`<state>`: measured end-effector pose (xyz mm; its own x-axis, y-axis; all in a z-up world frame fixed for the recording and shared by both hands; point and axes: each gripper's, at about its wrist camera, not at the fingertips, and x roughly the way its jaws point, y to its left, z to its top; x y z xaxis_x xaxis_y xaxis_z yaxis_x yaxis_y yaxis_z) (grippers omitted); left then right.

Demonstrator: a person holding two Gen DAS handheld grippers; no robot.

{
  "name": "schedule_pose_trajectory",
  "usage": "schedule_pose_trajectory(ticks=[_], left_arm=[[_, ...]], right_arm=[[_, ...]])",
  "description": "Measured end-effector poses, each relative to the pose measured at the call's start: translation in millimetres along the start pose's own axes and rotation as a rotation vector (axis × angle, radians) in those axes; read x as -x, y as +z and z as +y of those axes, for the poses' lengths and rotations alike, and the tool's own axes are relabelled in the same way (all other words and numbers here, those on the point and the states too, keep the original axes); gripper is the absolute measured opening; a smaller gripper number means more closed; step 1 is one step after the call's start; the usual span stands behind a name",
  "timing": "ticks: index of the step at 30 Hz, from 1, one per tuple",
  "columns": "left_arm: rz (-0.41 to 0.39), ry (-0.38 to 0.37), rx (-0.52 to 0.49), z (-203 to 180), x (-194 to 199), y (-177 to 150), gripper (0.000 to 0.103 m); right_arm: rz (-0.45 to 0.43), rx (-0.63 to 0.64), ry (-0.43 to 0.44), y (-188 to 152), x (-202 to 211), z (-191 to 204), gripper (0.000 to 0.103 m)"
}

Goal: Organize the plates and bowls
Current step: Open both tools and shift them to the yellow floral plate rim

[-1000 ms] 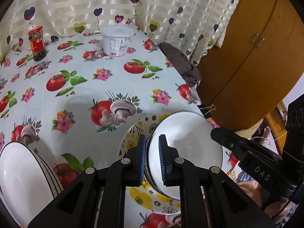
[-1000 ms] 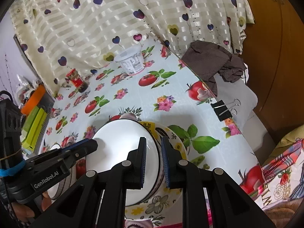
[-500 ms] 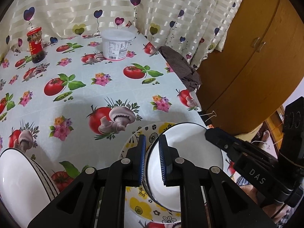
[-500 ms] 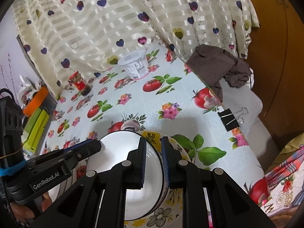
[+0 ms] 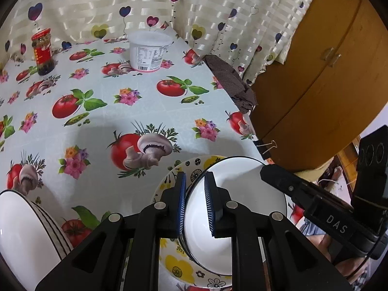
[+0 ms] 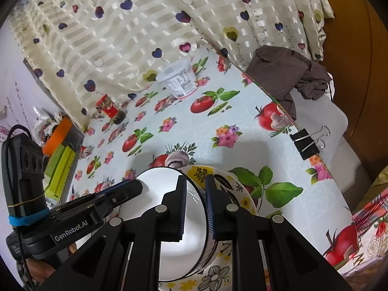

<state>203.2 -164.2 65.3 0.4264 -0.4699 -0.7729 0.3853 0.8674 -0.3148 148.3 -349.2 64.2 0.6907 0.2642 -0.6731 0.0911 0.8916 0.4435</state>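
A white bowl [image 5: 245, 203] with a thin dark rim sits over a yellow flower-patterned plate [image 5: 174, 266] near the table's front right corner. My left gripper [image 5: 195, 203] is shut on the bowl's left rim. My right gripper [image 6: 196, 203] is shut on the bowl's right rim; the bowl [image 6: 165, 208] and the flowered plate [image 6: 232, 184] show there too. Whether the bowl rests on the plate or hangs just above it I cannot tell. A stack of white plates with dark lines [image 5: 26, 237] stands at the lower left.
A white tub [image 5: 149, 51] and a red-capped jar [image 5: 43, 52] stand at the back by the curtain. A brown cloth [image 5: 232, 84] and a binder clip [image 5: 265, 145] sit on the table's right edge. A wooden cabinet [image 5: 315, 77] is beyond. Green boxes [image 6: 60, 167] lie far left.
Both grippers and the bowl between them have drawn back toward the table's front edge and risen slightly; the table looks farther. Both stay shut on the rim.
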Motion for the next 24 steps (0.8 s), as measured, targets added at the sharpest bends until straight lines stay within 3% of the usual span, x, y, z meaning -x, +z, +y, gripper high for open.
schedule_pose_trajectory(ticks=[12, 24], left_arm=[[-0.078, 0.026, -0.017, -4, 14, 15, 0.018], [-0.043, 0.042, 0.001, 3, -7, 17, 0.018]], right_arm=[[-0.033, 0.021, -0.016, 6, 4, 1, 0.014], [-0.032, 0.015, -0.033, 9, -8, -4, 0.014]])
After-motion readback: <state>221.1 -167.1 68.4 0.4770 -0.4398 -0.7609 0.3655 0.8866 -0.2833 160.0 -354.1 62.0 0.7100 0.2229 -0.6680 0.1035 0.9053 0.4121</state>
